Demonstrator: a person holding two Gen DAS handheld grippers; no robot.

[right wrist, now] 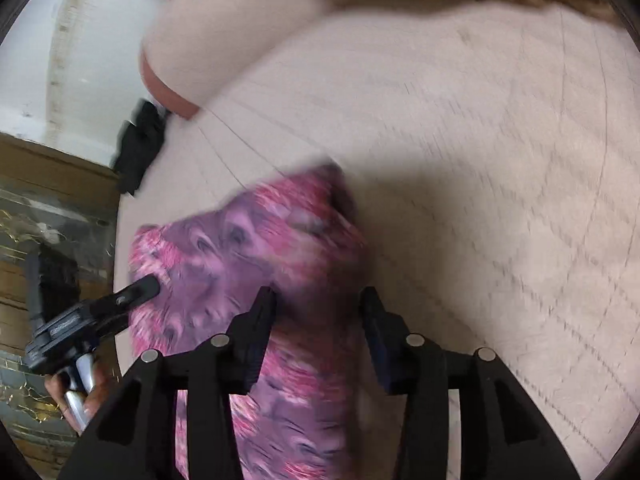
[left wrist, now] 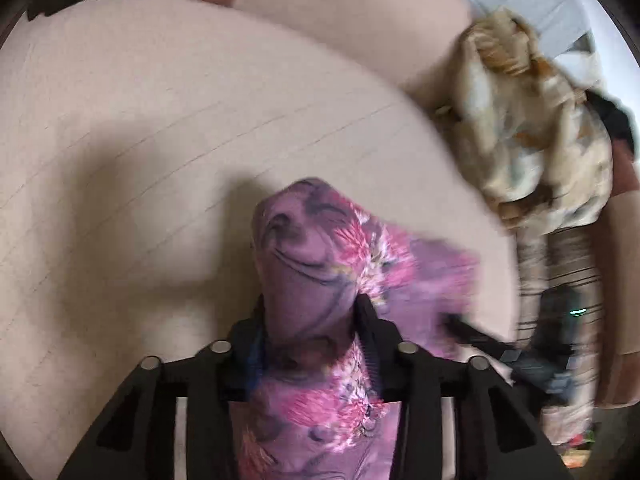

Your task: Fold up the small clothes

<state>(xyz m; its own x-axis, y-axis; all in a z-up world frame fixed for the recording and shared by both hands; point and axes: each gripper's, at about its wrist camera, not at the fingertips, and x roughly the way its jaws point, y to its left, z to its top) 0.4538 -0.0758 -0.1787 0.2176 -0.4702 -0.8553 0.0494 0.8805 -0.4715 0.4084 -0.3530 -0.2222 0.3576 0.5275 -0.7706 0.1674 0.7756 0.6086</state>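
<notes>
A small purple and pink floral garment (left wrist: 316, 264) is held up over the beige cushion (left wrist: 160, 140). My left gripper (left wrist: 310, 312) is shut on its bunched edge, cloth filling the gap between the fingers. In the right wrist view the same garment (right wrist: 248, 252) hangs between my right gripper's (right wrist: 318, 308) fingers, which stand apart with cloth draped through them. The left gripper (right wrist: 150, 286) shows at the left of the right wrist view, pinching the garment's edge. The right gripper (left wrist: 452, 322) shows blurred at the right of the left wrist view, against the garment.
A crumpled cream and orange patterned cloth (left wrist: 532, 128) lies at the right on the beige sofa (left wrist: 340, 12). A dark item (right wrist: 140, 144) sits at the cushion's left edge. A wooden floor and marbled surface (right wrist: 48, 216) lie beyond. The person's striped sleeve (left wrist: 560, 280) is at right.
</notes>
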